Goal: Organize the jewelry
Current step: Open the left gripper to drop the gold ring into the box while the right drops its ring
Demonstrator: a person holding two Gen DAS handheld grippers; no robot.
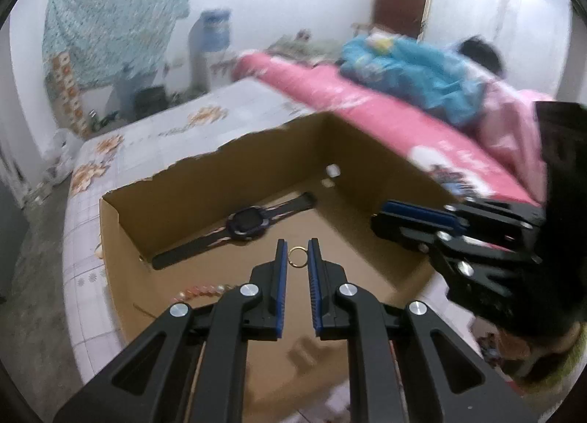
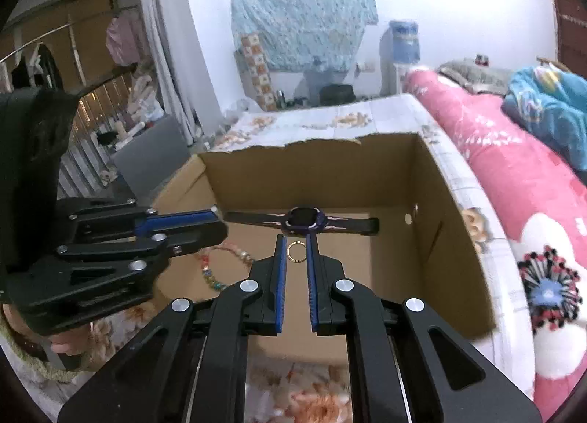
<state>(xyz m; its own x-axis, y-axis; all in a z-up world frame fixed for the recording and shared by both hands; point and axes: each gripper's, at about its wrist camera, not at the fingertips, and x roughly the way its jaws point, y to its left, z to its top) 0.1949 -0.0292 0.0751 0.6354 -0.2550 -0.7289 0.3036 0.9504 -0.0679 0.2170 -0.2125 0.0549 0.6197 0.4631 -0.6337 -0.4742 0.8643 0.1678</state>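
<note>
A small gold ring (image 2: 295, 251) lies mid-floor of the open brown cardboard box (image 2: 458, 239), a dark purple-faced wristwatch (image 2: 302, 222) along its far wall, a beaded bracelet (image 2: 220, 269) near its left side. All seem stowed; both the left gripper (image 1: 297, 252) and right gripper (image 2: 293, 252) are nearly closed, holding nothing.

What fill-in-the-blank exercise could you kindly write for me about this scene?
1. The watch lies inside the cardboard ___.
2. The ring is ___ in colour.
3. The bracelet is strung with ___.
Missing words: box; gold; beads.
</note>
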